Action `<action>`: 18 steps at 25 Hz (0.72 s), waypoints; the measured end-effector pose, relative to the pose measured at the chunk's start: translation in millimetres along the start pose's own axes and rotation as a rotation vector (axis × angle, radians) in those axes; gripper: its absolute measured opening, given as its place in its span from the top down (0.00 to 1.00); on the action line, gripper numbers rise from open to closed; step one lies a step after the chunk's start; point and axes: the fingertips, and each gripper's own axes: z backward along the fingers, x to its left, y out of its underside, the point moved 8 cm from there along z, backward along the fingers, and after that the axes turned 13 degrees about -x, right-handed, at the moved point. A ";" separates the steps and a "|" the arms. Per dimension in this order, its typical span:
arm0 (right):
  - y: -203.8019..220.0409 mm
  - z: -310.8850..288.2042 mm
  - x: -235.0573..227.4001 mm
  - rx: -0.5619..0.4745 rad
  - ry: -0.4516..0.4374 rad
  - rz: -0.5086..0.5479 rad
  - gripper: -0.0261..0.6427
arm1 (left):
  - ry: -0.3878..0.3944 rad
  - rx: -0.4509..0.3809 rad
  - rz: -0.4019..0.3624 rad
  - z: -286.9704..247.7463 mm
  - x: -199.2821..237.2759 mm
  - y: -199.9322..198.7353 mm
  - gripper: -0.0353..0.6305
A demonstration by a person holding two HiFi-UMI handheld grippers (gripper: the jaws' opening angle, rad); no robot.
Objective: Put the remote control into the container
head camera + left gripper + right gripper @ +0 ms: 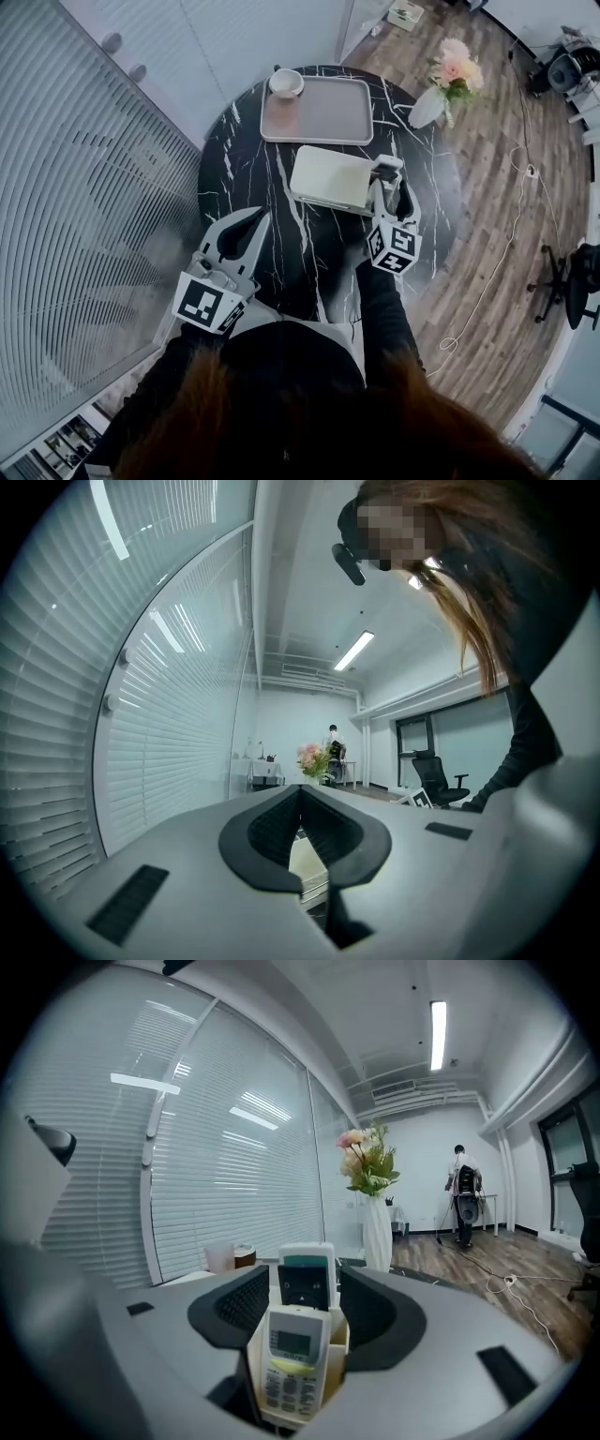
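While left gripper (pixel 253 223) sits clenched, empty, right gripper (pixel 298 1309) gapes around container (pixel 340 1337) holding remote control (pixel 292 1361), table's (pixel 246 169) right edge.

Three remote controls (pixel 293 1363), one container (pixel 336 1352), one tray (pixel 328 111), one cup (pixel 286 83), one vase (pixel 427 107).

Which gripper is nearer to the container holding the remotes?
Right. The right gripper has its jaws either side of the container; the left gripper sits apart at the table's near left edge.
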 end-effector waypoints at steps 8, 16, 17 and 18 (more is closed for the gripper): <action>-47.0 12.8 3.0 -0.123 -0.070 -0.027 0.93 | 0.015 -0.017 0.014 -10.3 1.8 3.3 0.93; -99.5 41.6 21.9 -0.200 -0.162 -0.016 0.94 | 0.034 -0.046 0.024 -16.6 -0.7 5.4 0.93; -103.3 47.0 26.1 -0.197 -0.172 -0.021 0.94 | 0.038 -0.049 0.026 -17.0 -1.8 5.6 0.93; -106.6 52.9 30.9 -0.194 -0.185 -0.029 0.94 | 0.043 -0.051 0.028 -17.3 -3.2 5.7 0.93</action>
